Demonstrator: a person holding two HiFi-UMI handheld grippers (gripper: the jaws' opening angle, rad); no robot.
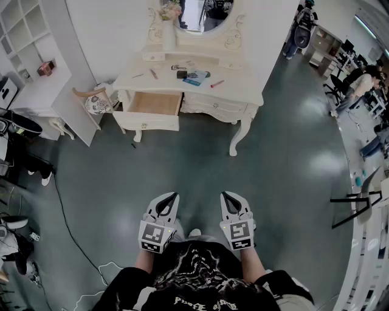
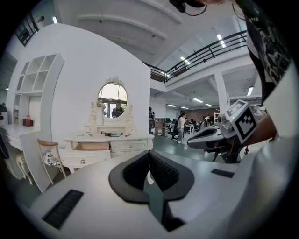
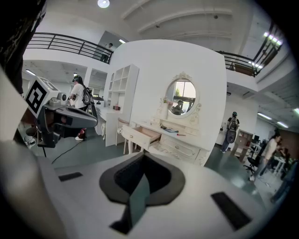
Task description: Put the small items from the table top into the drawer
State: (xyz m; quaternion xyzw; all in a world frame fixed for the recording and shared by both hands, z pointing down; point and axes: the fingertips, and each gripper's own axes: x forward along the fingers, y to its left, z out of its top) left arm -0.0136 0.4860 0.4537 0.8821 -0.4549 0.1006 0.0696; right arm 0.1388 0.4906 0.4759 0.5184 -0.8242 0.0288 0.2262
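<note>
Well back from the dressing table, across a stretch of glossy grey-green floor, the person stands with both tools held low and side by side. The left gripper has its black ribbed pads pressed together at the tips with nothing between them. The right gripper is the same, jaws closed and empty. Each has a smooth pale shell with a cube of square black-and-white markers at its back.

The dressing table is white, with carved curly legs and a scalloped front. An oval mirror in an ornate frame rises from its back edge, and a slim white vase of flowers stands at the mirror's left.

On the left side of the table's front the drawer is pulled out, its pale bare-wood bottom showing behind a white panel with one round knob. The drawer on the right of the front is shut.

The small items lie scattered on the table top, well apart from both grippers:
- a flat blue piece near the middle
- a small black block just left of the blue piece
- a thin red pen to the right of the blue piece
- two more slender sticks towards the left end

Just beside the table's left end is a chair with a curved wooden back rail and a patterned seat cushion.
</note>
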